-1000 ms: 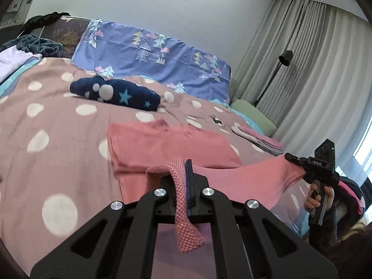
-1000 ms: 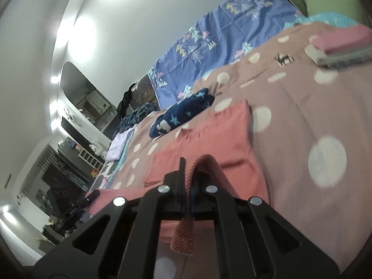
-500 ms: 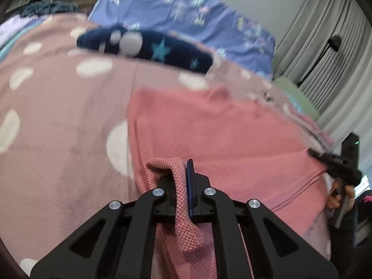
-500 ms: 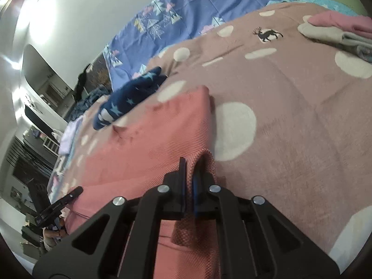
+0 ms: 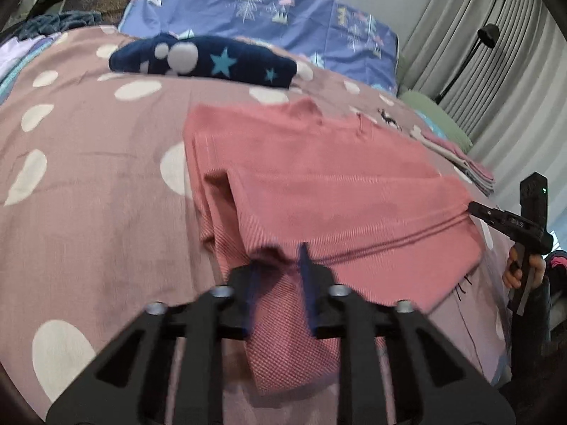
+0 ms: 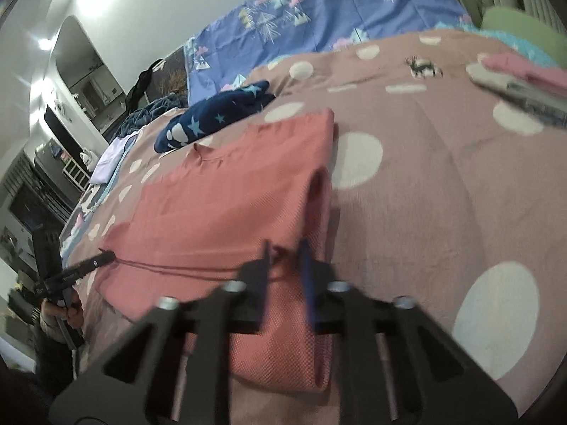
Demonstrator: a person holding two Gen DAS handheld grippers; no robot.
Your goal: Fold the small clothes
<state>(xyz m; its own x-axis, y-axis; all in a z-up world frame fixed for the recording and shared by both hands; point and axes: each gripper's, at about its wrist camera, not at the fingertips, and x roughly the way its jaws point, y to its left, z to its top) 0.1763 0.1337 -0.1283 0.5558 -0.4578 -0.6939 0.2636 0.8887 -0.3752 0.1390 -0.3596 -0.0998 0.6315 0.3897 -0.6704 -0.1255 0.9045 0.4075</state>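
Note:
A pink knit garment (image 5: 319, 177) lies folded over on the spotted pink bedspread (image 5: 88, 177). My left gripper (image 5: 279, 258) sits low at its near left corner, jaws a little apart, the loose corner of cloth lying between the pads. At the opposite corner my right gripper (image 6: 285, 251) has the pink garment (image 6: 230, 205) between its pads, which stand slightly apart and are closing. Each gripper shows in the other's view: the right gripper (image 5: 471, 209) at the right corner and the left gripper (image 6: 106, 256) at the left corner, each held by a hand (image 5: 514, 272).
A navy star-print garment (image 5: 212, 58) lies beyond the pink one. A stack of folded clothes (image 5: 467, 170) sits at the right of the bed. Behind are a blue patterned pillow (image 5: 265, 10) and a green pillow (image 5: 436, 117). Curtains and a floor lamp (image 5: 489, 32) stand at the right.
Both grippers came down and forward, laying the lifted pink edge over the garment on the bed. Their pads, pinched tight on the cloth before, now stand slightly apart.

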